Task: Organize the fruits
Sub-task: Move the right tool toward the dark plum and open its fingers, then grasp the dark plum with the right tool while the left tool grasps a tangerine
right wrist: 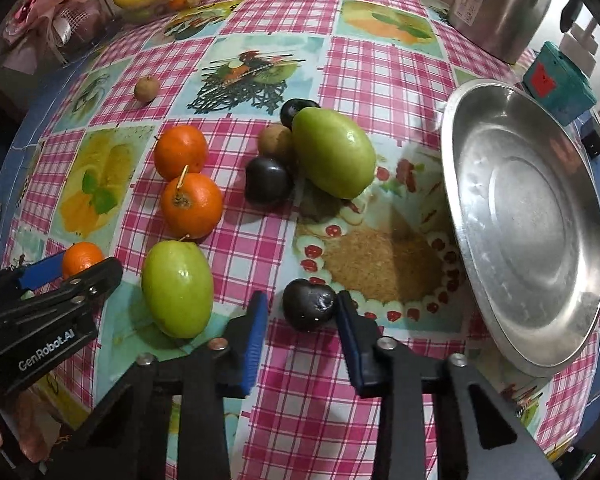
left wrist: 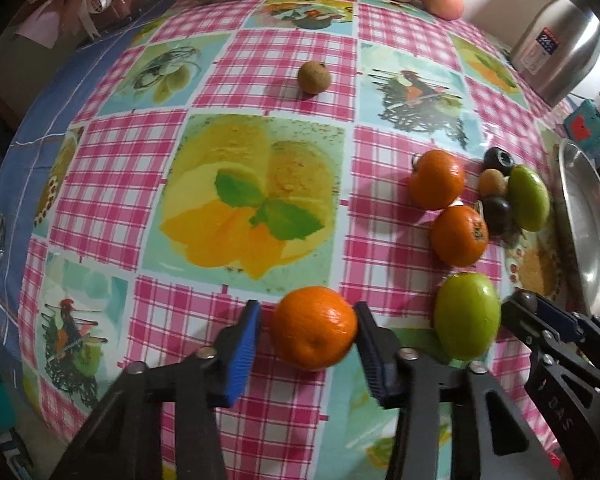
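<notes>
Where the left gripper (left wrist: 305,332) stands: astride the orange (left wrist: 313,328), not yet clenched; one pad (left wrist: 365,340) touches the peel, and a sliver of cloth shows at the other.
Right gripper (right wrist: 301,308): astride the plum (right wrist: 308,304) in the same way, the plate-side pad (right wrist: 349,332) touching and the other just clear.
Orange: on the cloth (left wrist: 140,160) at the near edge, just beside a green fruit (left wrist: 467,316).
Plum: on the cloth between that green fruit and the plate (right wrist: 531,216).
Plate: bare, near the right gripper; judged the likely goal.
Other fruit: two oranges, two plums, a green fruit and a small brown one clustered farther back; one brown fruit alone.
Step in hand: closing on both fruits.
Technique: centre each fruit so both pads meet its widest part; squeeze only until it stops slipping, since round skins roll out; lift straight up, clear of the green fruit.
</notes>
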Action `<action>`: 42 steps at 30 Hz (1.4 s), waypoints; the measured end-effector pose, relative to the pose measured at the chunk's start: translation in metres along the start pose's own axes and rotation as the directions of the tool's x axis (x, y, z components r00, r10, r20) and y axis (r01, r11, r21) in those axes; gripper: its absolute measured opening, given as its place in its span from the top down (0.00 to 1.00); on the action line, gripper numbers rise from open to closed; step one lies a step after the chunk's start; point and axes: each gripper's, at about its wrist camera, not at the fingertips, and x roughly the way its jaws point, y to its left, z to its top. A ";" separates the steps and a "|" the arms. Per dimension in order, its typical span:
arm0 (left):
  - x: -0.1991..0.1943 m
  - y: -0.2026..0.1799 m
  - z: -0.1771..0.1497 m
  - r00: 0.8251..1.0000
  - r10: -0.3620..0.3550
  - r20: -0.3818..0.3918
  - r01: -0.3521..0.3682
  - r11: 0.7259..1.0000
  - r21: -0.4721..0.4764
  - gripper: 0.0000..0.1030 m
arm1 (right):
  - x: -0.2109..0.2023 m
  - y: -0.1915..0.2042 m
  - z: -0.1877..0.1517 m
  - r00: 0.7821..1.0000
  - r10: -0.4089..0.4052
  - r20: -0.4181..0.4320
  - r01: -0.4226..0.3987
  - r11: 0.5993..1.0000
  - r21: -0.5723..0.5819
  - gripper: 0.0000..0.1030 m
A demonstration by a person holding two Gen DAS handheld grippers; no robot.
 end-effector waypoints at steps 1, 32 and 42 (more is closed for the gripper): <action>-0.001 0.000 0.000 1.000 -0.005 0.000 0.005 1.000 0.001 0.59 | -0.002 -0.004 -0.002 1.000 0.002 0.001 -0.002 1.000 0.006 0.71; -0.070 0.018 0.007 0.993 -0.052 0.107 0.064 0.991 -0.117 0.60 | -0.066 -0.025 0.003 0.984 0.066 0.165 -0.077 0.995 0.059 0.74; -0.090 -0.016 0.048 0.987 -0.056 0.153 0.072 0.992 -0.102 0.60 | -0.077 -0.044 0.023 0.989 0.017 0.146 -0.038 0.989 0.143 0.74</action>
